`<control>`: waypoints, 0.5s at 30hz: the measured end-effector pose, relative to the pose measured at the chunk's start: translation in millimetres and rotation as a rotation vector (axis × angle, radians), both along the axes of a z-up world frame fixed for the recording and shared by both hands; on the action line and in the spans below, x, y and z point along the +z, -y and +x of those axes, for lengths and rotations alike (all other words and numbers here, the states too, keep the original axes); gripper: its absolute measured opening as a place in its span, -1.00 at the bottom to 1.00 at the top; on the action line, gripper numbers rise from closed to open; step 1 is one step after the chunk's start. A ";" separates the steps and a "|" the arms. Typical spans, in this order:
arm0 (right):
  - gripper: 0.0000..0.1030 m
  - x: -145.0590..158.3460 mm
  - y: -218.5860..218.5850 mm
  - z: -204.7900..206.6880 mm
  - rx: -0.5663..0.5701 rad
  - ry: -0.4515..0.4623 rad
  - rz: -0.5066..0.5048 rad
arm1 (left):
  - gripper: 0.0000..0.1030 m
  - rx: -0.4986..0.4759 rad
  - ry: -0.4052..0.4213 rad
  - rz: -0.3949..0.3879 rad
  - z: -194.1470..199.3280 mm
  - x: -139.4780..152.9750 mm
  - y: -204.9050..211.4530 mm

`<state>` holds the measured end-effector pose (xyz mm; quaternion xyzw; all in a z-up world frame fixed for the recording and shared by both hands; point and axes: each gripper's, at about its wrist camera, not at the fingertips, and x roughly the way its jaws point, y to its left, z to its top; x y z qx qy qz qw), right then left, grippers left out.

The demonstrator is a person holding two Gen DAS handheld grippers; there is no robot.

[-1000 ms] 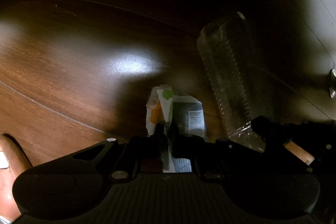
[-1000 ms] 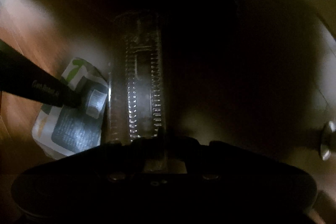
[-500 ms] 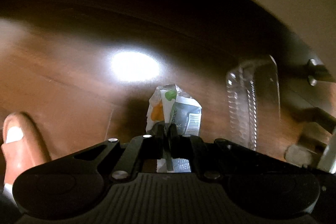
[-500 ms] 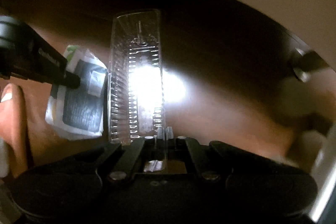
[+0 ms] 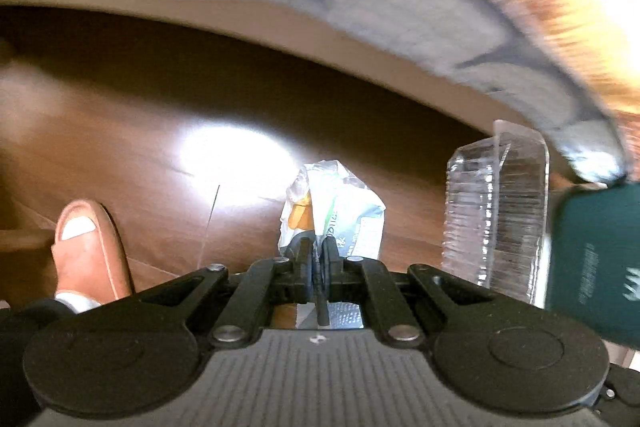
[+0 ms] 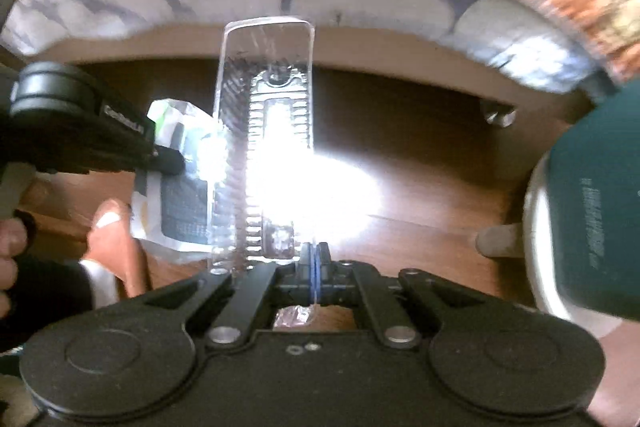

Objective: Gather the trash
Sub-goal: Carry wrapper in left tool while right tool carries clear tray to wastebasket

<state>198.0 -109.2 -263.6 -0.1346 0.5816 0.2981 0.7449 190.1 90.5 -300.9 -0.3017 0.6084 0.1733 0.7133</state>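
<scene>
Wrapper (image 5: 332, 211) between left jaws, clear tray (image 6: 266, 151) between right jaws.

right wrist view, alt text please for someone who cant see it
The right tool is shut on the edge of a clear plastic tray held above a wooden floor. To its left, the left tool grips a snack wrapper.

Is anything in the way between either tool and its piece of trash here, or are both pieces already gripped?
Nothing stands between them. The left tool is shut on the crumpled wrapper, and the right tool is shut on the edge of the clear plastic tray. No bin is in view, so the onward path cannot be judged.
</scene>
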 end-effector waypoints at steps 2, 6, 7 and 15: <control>-0.98 19.9 14.9 -6.6 -0.021 0.029 0.027 | -0.91 -0.005 0.045 0.006 -5.0 25.3 12.0; -0.98 63.4 47.2 -10.8 -0.068 0.088 0.085 | -0.90 -0.025 0.142 0.018 -13.9 76.7 27.9; -0.98 73.6 55.9 -13.1 -0.078 0.102 0.095 | -0.90 -0.032 0.163 0.019 -13.2 88.6 32.9; -0.98 138.4 114.5 -13.5 -0.196 0.193 0.161 | -0.90 -0.132 0.292 0.041 -11.3 161.0 82.4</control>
